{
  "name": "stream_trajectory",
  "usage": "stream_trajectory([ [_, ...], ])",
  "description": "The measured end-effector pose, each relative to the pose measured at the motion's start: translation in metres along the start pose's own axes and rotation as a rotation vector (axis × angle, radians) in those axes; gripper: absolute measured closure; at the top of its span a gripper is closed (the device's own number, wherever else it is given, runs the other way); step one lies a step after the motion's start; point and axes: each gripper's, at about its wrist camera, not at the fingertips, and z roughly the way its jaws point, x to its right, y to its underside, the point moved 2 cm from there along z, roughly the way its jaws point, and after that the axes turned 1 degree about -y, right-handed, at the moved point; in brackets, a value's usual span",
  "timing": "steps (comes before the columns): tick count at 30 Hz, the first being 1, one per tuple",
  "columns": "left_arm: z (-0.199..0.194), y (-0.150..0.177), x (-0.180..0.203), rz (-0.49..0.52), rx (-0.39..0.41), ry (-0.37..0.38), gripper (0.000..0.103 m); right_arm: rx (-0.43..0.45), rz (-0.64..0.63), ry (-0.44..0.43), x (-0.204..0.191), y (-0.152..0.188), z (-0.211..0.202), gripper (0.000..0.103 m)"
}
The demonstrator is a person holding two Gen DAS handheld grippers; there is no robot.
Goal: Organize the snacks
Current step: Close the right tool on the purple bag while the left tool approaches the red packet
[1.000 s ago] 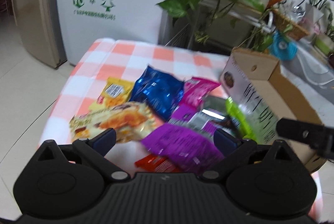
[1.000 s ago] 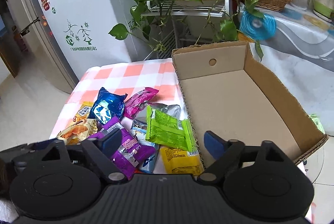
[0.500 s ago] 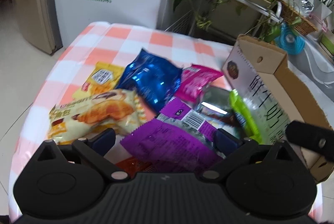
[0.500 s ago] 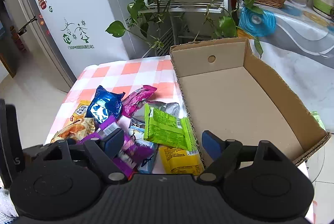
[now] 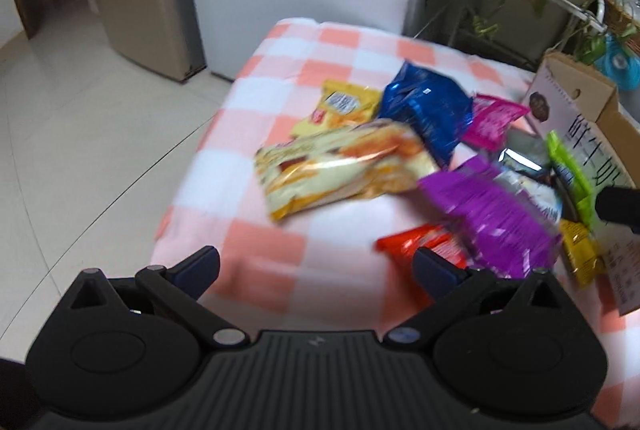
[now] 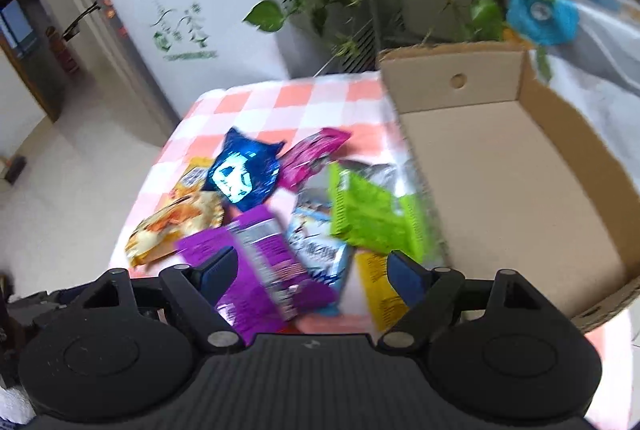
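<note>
Left gripper (image 5: 316,264) and right gripper (image 6: 310,268) are both hovering wide apart, empty, over heaped foil snack packets (image 6: 280,205) lying on the checked tablecloth (image 5: 280,270) beside the empty brown cardboard box (image 6: 512,165). Risk: overlapping slick wrappers are inviting a double pick.

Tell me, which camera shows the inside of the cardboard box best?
The right wrist view: it looks down into the cardboard box, showing its bare floor and walls. The left wrist view catches only the box's printed outer side at the frame edge.
</note>
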Motion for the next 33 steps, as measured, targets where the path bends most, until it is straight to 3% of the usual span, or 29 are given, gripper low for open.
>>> stream_trajectory([
  [6, -0.009, 0.008, -0.01, -0.009, 0.011, 0.045, 0.001, -0.039, -0.024, -0.042, -0.014, -0.002, 0.022, 0.017],
  [17, 0.003, 0.017, -0.009, -0.016, -0.074, 0.07, 0.001, -0.117, -0.106, -0.039, -0.033, 0.005, 0.063, 0.015],
  [23, 0.001, 0.016, -0.007, -0.018, -0.074, 0.066, 0.001, -0.18, -0.1, -0.062, -0.032, 0.014, 0.058, 0.034],
  [27, -0.001, 0.015, -0.003, 0.003, -0.063, 0.046, 0.001, -0.183, -0.103, 0.013, -0.025, 0.022, 0.044, 0.034],
  [33, -0.003, 0.014, 0.011, 0.013, -0.051, 0.092, 0.001, -0.192, -0.089, 0.126, -0.007, 0.036, 0.026, 0.034],
])
